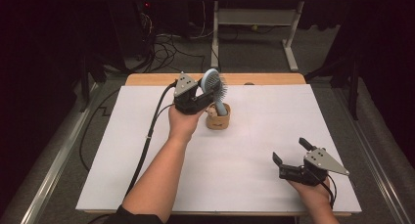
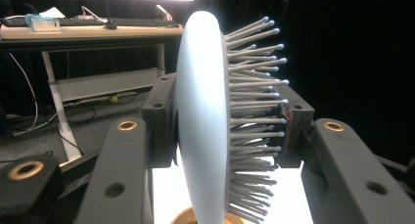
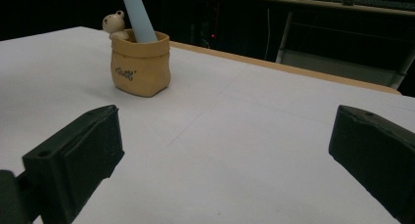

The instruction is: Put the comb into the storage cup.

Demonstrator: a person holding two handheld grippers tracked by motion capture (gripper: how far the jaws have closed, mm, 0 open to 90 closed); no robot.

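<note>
High view: left gripper [image 1: 203, 98] clamped on the blue hairbrush [image 1: 214, 83] head — handle down in the yellow pot [image 1: 218, 120].
Right gripper [image 1: 291, 150]: jaws wide apart, holding nothing.
Hidden: handle's end, inside the pot.

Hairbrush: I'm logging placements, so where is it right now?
High view, left of centre: the hairbrush stands handle-down in the yellow pot, its head clamped by the left tool.

My hairbrush [image 1: 214, 87] stands handle-down in the pot [image 1: 218, 119], head above the pot's rim. My left gripper [image 1: 198, 100] sits just left of the pot; my right gripper [image 1: 291, 156] lies well to its right, nearer me.
</note>
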